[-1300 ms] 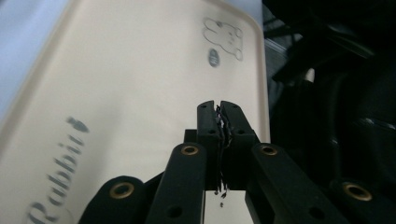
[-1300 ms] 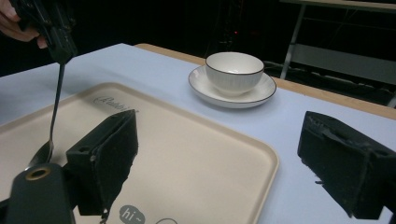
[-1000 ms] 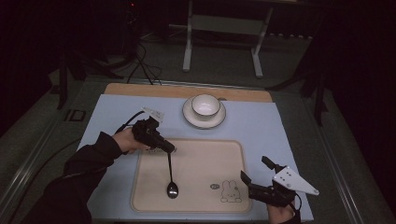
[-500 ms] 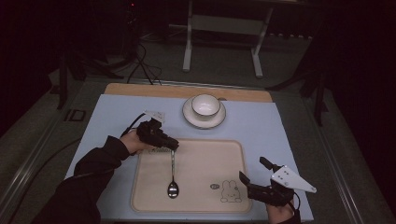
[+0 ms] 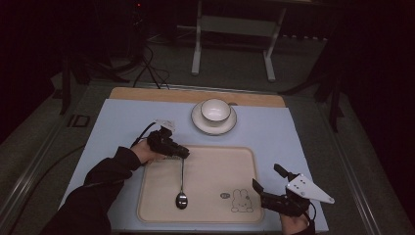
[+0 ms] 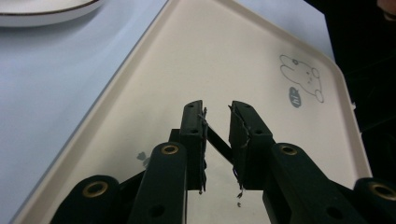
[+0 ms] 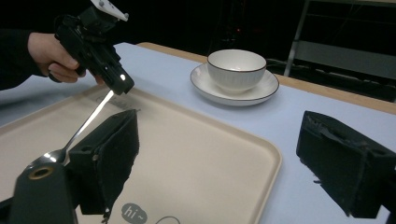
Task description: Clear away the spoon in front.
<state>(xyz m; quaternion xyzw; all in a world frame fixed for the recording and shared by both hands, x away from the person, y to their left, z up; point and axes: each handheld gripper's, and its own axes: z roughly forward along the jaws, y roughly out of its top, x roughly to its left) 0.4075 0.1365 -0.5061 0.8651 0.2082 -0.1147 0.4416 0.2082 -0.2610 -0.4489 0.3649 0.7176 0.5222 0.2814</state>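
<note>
1. The spoon (image 5: 182, 186) is thin polished metal with a long straight handle and a small oval bowl. It lies on the tray (image 5: 215, 166), bowl toward the person, handle pointing away.
2. The tray is a smooth, matte, cream rectangle with rounded corners and a low raised rim. A small rabbit drawing (image 5: 240, 200) is printed near its right corner on the person's side.
3. The cup (image 5: 216, 110) is glossy white, round and faintly ribbed, with a thin dark line at the lip. It sits upright on a matching white saucer (image 5: 197, 119), beyond the tray.
4. The counter (image 5: 274, 137) is covered in a flat pale blue sheet, with a wooden strip along the far edge.
5. The left gripper (image 5: 179, 152) is at the tray's far left edge. In the left gripper view its jaws stand narrowly apart with the spoon's handle running between them; whether the pads press the handle cannot be told.
6. The right gripper (image 5: 266, 193) is at the tray's right corner nearest the person, over the rim. Its jaws are wide apart and hold nothing.
</note>
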